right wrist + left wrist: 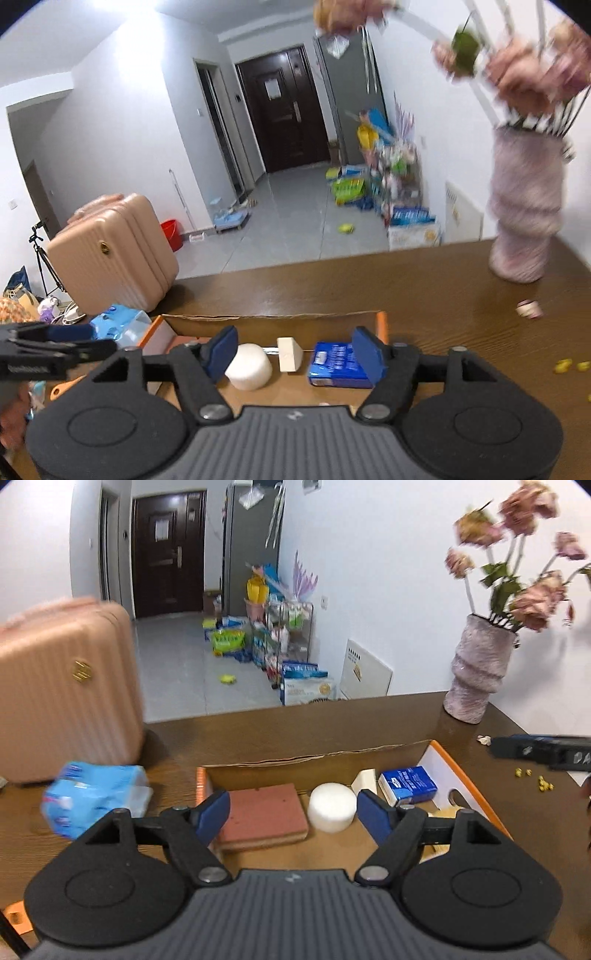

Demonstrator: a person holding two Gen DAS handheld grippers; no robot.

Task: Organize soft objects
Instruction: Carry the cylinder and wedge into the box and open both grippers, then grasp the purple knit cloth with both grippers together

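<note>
Both claws hang over an open cardboard box (325, 760) on the brown desk (332, 720), each tilted forward and down toward the box's inside.

The left claw (293, 814) stands with its blue pads (212, 814) spread wide and nothing between them that they touch. Past its tips, down in the box, lie a reddish-pink sponge block (264, 816) just inside the left pad and a white foam cylinder (332, 806) closer to the right pad. Beyond the right pad sit a cream wedge of foam (364, 781) and a blue tissue pack (408, 784), near the box's white, orange-edged end wall. Off to the left of this claw, outside the box, a blue-wrapped soft pack (96, 797) lies on the desk, blurred, in front of a pink suitcase (62, 690). Far to the right a vase of dried flowers (476, 672) stands at the desk's back edge, and the other claw's dark finger pokes in at the right border.

The right claw (293, 354) is likewise parted wide and grips nothing. Beyond its tips lie the white foam cylinder (248, 365) by the left pad, the cream wedge (290, 353) in the middle and the blue tissue pack (338, 365) partly behind the right pad (367, 354). The left claw (55, 343) shows at this view's left edge, over the box's left end. A few small yellow bits (569, 366) are scattered on the desk to the right.
</note>
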